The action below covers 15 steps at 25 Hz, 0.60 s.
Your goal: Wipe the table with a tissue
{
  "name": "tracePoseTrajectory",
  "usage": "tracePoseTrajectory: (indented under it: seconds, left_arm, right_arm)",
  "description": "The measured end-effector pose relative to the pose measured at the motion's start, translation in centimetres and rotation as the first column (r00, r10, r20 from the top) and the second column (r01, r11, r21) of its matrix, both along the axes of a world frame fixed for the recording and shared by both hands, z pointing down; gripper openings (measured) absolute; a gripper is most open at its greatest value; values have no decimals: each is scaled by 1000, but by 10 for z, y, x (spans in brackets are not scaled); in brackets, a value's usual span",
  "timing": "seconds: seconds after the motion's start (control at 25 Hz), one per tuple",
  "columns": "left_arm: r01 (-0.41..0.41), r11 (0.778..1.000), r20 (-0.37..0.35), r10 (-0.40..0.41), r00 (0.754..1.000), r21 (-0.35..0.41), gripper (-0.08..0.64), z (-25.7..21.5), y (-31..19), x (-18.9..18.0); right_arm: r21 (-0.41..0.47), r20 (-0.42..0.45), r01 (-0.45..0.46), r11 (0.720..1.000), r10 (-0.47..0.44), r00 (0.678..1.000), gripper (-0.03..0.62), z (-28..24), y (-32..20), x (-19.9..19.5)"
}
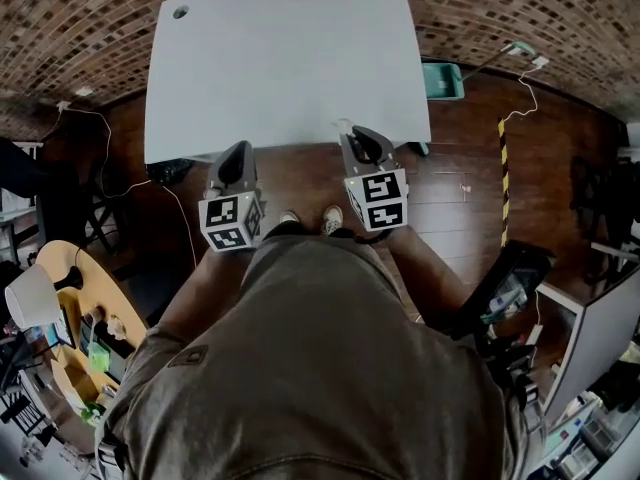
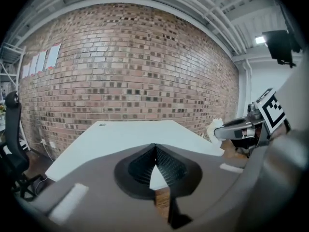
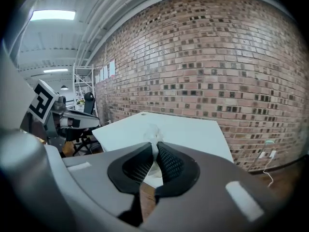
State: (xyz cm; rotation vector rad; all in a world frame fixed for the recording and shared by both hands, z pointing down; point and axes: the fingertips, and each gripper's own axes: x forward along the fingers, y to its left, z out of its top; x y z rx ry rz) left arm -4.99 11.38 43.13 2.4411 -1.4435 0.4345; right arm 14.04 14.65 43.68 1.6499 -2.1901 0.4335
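Observation:
The white table (image 1: 280, 58) stands in front of me, its near edge just beyond both grippers. My right gripper (image 1: 348, 133) is shut on a crumpled white tissue (image 3: 154, 135) that sticks out past its tips. From the left gripper view the tissue (image 2: 214, 128) hangs in the air beside the table's near right corner. My left gripper (image 1: 237, 154) is held at the near edge, left of the right one. Its jaws meet at the tips with nothing between them (image 2: 155, 150). Both grippers are above the wooden floor, short of the tabletop (image 2: 120, 134).
A small round hole (image 1: 180, 12) marks the table's far left corner. A teal bin (image 1: 441, 78) sits on the floor at the table's right, with cables and striped tape (image 1: 503, 168) nearby. A brick wall (image 3: 217, 57) rises behind. A cluttered round desk (image 1: 70, 298) is at my left.

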Motion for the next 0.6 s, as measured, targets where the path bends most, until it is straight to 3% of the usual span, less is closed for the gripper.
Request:
tracePoseTrajectory:
  seconds: [0.24,0.6]
  left_arm:
    - [-76,997,-52,76,996,8,2,-13,8,13]
    - [-117,993,-60,118,991,10,2,-13,14,6]
  right_arm:
    - [27,38,-75,997,74,997,38,-22,12,13]
    - [46,30,-82,996,80,996,35,-34,19,-10]
